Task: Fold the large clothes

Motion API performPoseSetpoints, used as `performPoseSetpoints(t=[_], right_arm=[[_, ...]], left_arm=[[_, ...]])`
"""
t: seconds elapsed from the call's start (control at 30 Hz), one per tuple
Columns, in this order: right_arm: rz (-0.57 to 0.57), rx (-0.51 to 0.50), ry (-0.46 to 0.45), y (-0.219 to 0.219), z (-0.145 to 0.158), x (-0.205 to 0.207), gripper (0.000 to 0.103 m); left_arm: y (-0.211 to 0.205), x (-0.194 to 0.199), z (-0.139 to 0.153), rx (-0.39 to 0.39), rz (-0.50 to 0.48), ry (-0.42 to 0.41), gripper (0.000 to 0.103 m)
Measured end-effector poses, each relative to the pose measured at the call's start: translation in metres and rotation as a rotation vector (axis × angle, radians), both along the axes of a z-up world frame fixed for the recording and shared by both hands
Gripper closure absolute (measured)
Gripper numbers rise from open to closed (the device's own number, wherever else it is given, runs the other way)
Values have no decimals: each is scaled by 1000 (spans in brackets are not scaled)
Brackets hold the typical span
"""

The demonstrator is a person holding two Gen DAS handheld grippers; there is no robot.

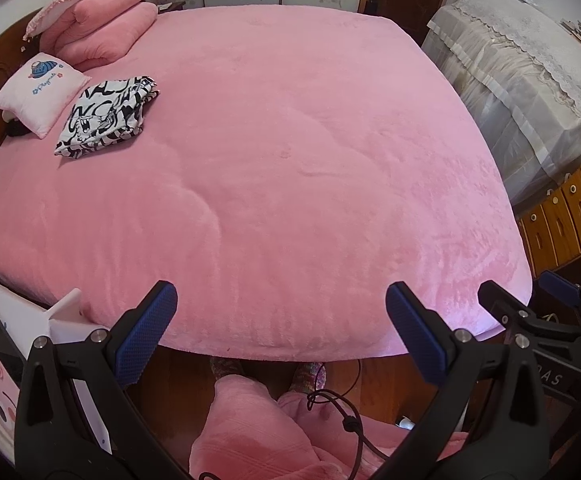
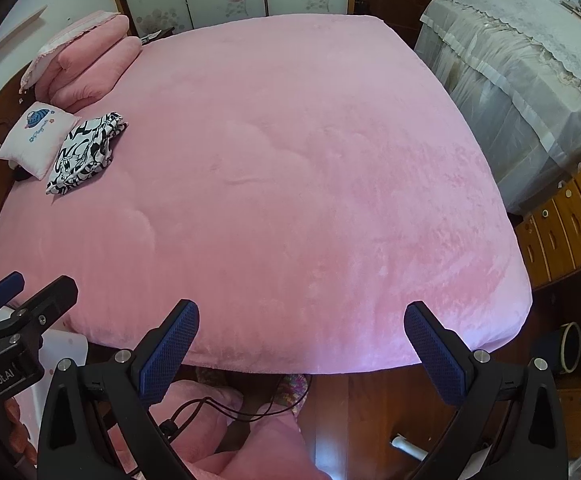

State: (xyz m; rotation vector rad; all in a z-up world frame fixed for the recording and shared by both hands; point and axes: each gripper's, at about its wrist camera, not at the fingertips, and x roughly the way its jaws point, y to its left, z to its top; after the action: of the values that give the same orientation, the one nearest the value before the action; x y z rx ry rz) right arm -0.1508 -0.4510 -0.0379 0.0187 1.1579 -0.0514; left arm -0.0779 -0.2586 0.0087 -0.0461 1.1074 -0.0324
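Note:
A folded black-and-white patterned garment (image 1: 104, 116) (image 2: 84, 152) lies at the far left of the pink bed (image 1: 290, 184) (image 2: 282, 200), beside a small pink pillow (image 1: 40, 92) (image 2: 38, 140). My left gripper (image 1: 280, 312) hangs open over the bed's near edge, nothing between its blue-padded fingers. My right gripper (image 2: 300, 330) is likewise open and empty at the near edge. Each gripper shows at the side of the other's view: the right one (image 1: 530, 300) and the left one (image 2: 30, 284). Both are far from the garment.
Stacked pink bedding (image 1: 98, 24) sits at the headboard corner. A cloth-covered piece of furniture (image 1: 530, 80) and wooden drawers (image 1: 566, 216) stand to the right. Below the grippers are a person's pink-clad legs (image 1: 250, 420), patterned socks (image 1: 302, 376) and a black cable (image 1: 346, 420). A white cabinet (image 1: 6, 344) stands at left.

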Motion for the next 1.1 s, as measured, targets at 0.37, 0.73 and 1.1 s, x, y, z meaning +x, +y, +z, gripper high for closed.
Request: performPoseSetpoints(t=[0.37,0.73,1.1], right_arm=[[10,1,6,5,-1,-1,0],[14,-1,21,3,-3,4,0],[9,-2,29,0,-5,4,0]], left_arm=[[-2,-4,8,18,0,-29,0],[-2,-4,7,19,-4,-23,0],[-3,-3,5,21,-4,-21,0]])
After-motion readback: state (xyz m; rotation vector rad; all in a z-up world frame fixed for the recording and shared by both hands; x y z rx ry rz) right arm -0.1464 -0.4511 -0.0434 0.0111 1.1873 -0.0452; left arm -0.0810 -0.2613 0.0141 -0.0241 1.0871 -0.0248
